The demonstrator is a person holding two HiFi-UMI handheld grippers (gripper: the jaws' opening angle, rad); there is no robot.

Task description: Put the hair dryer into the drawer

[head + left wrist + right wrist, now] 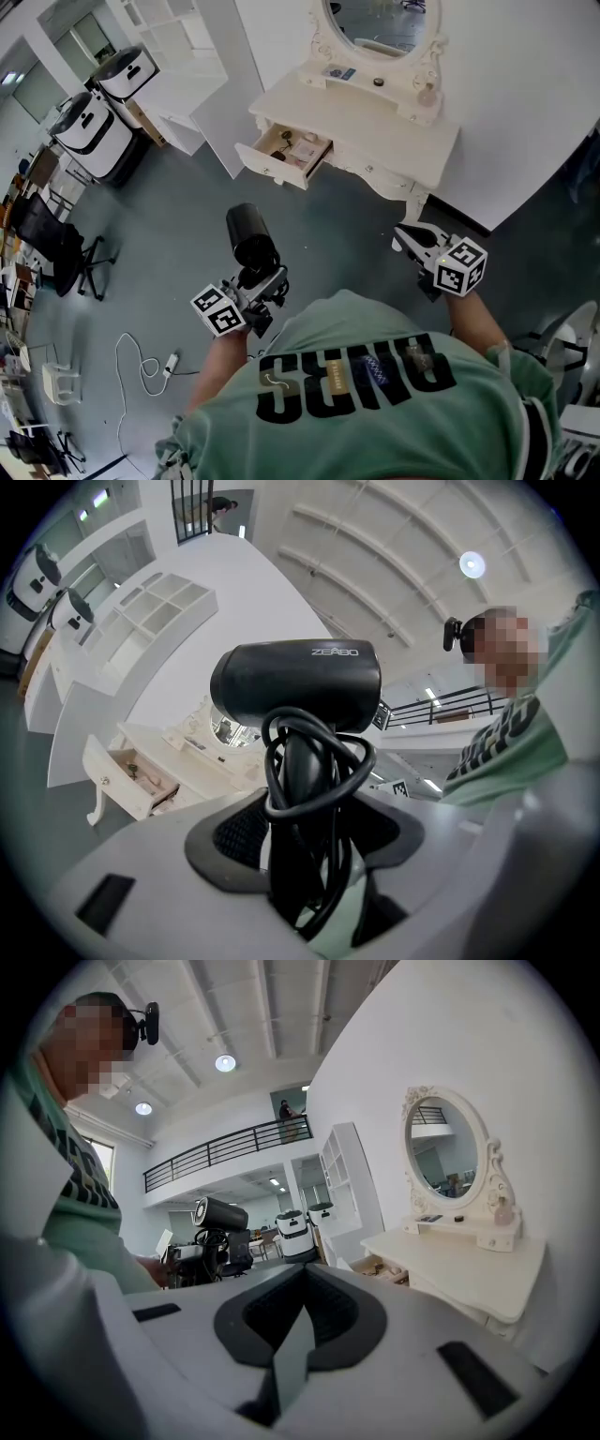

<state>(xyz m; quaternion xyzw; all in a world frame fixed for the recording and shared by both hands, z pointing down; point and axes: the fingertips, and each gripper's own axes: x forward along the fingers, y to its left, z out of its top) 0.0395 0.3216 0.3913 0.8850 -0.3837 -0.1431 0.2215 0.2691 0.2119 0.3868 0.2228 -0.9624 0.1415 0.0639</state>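
At the far left of the head view a black office chair [64, 255] stands on the grey floor [178, 216], and nearer to me a white power strip [171, 361] lies with its lead curled beside it. My left gripper [261, 281] is clamped on the handle of the black hair dryer [249, 234]. The left gripper view shows the handle standing upright between the jaws with the barrel [295, 684] lying crosswise on top, and the black cord [319, 761] is looped round the handle. So the hair dryer is in my left grip, out over the floor and well apart from the drawer [270, 167]. That drawer stands pulled out at the left end of the cream dressing table [375, 117], with a few small things inside that I cannot make out. An oval mirror [375, 23] rises at the back of the table top. To the right, my right gripper [411, 240] points toward the table's right end, short of it. In the right gripper view its jaws [300, 1321] are pressed together with nothing between them.
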